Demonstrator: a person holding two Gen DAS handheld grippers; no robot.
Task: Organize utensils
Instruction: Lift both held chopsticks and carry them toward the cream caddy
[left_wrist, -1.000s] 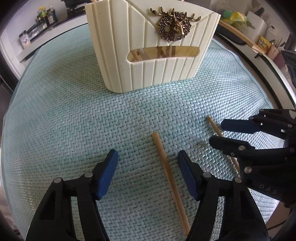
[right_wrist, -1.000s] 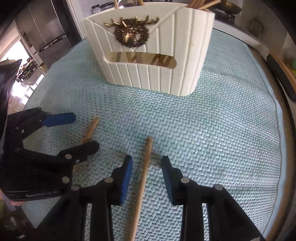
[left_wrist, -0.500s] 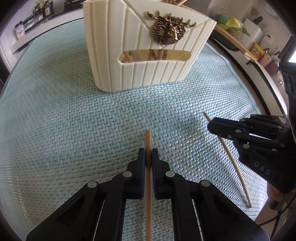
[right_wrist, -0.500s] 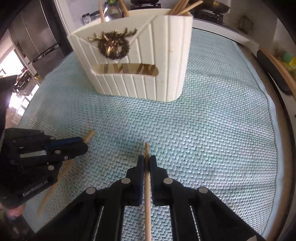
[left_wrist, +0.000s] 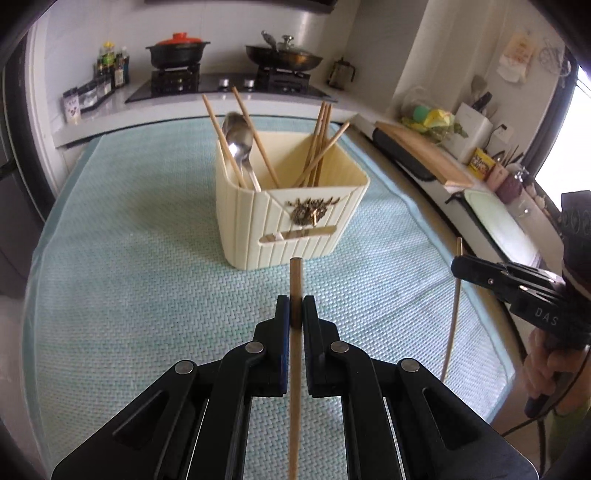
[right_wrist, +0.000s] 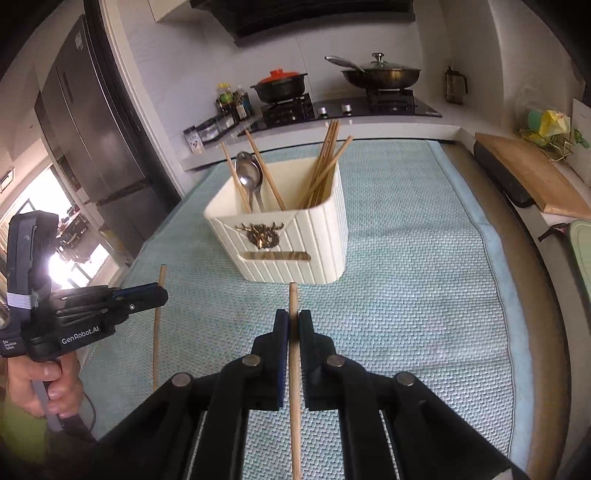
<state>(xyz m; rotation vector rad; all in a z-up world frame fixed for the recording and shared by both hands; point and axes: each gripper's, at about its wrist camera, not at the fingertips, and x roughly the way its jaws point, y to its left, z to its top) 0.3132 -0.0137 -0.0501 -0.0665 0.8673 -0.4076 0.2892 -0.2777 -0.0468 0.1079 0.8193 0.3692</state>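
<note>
- Both grippers have come up off the mat since a second ago, when each stood with jaws apart over a chopstick lying flat; now we see each one clamped on its stick and held clear of the surface
- We see the left gripper (left_wrist: 294, 314) in its own view with jaws pressed together on the left chopstick (left_wrist: 294, 369); the stick runs straight up between the pads, its tip just below the front wall of the utensil holder (left_wrist: 295, 225)
- Our right wrist view shows the right gripper (right_wrist: 293, 330) closed the same way on the right chopstick (right_wrist: 294, 369); its tip also points at the holder's base
- Only the left view shows the right gripper from the side, at the right edge, with its stick hanging down past the pads over the mat's edge; a hand (left_wrist: 546, 354) grips its handle
- Only the right view shows the left gripper's side, lettered body and the left hand (right_wrist: 44, 384) below it; a dark refrigerator (right_wrist: 99, 129) stands behind
- Both views show the holder standing on the teal woven mat (right_wrist: 424, 295); a spoon (left_wrist: 240, 144) and two chopsticks sit in its left compartment, a bundle of chopsticks (left_wrist: 319, 144) in the right
- Behind the mat we see a stove (left_wrist: 229, 83) with a red-lidded pot and a pan; the left view alone shows the knife block far right
</note>
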